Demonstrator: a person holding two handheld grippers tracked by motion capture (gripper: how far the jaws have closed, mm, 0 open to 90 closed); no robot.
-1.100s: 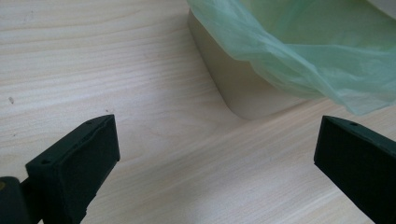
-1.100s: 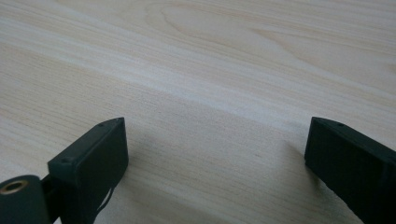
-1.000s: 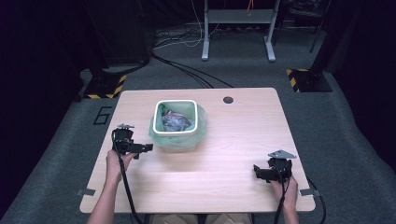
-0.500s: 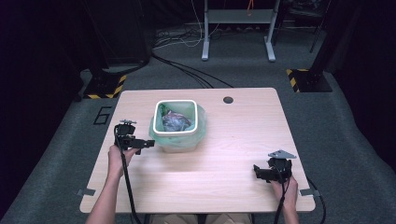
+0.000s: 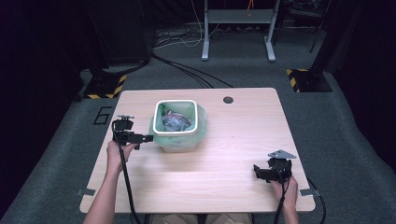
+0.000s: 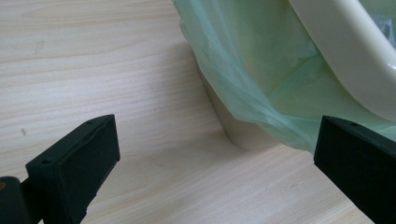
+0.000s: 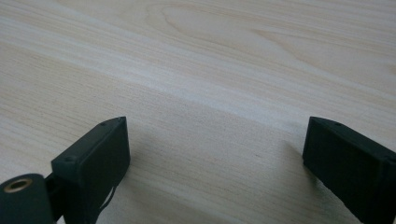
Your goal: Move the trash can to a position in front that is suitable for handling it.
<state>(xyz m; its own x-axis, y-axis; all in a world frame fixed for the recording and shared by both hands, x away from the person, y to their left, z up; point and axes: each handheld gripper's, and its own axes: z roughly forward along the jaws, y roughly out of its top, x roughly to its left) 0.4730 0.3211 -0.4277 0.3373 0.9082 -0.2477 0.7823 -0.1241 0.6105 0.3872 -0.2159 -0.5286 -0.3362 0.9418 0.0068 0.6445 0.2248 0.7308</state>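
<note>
A small white bin [image 5: 201,122] lined with a green plastic bag [image 5: 158,133] stands left of the table's middle, with crumpled grey waste [image 5: 175,121] inside. My left gripper [image 5: 147,138] is just left of the bin, pointing at its side. In the left gripper view it [image 6: 217,137] is open, with the bag's [image 6: 261,84] hanging folds, the bin's rim [image 6: 345,60] and its base [image 6: 238,133] ahead between the jaws, none of them touched. My right gripper [image 5: 257,171] rests near the front right edge. In its own view it [image 7: 217,135] is open over bare wood.
The wooden table [image 5: 233,154] has a round cable hole [image 5: 228,100] at the back. Cables trail from both grippers over the front edge. Beyond the table are a grey stand's legs [image 5: 236,35], floor cables [image 5: 187,74] and yellow-black striped bases [image 5: 303,81].
My left gripper has moved slightly forward and right, closer to the bin's side. The right gripper has stayed where it was.
</note>
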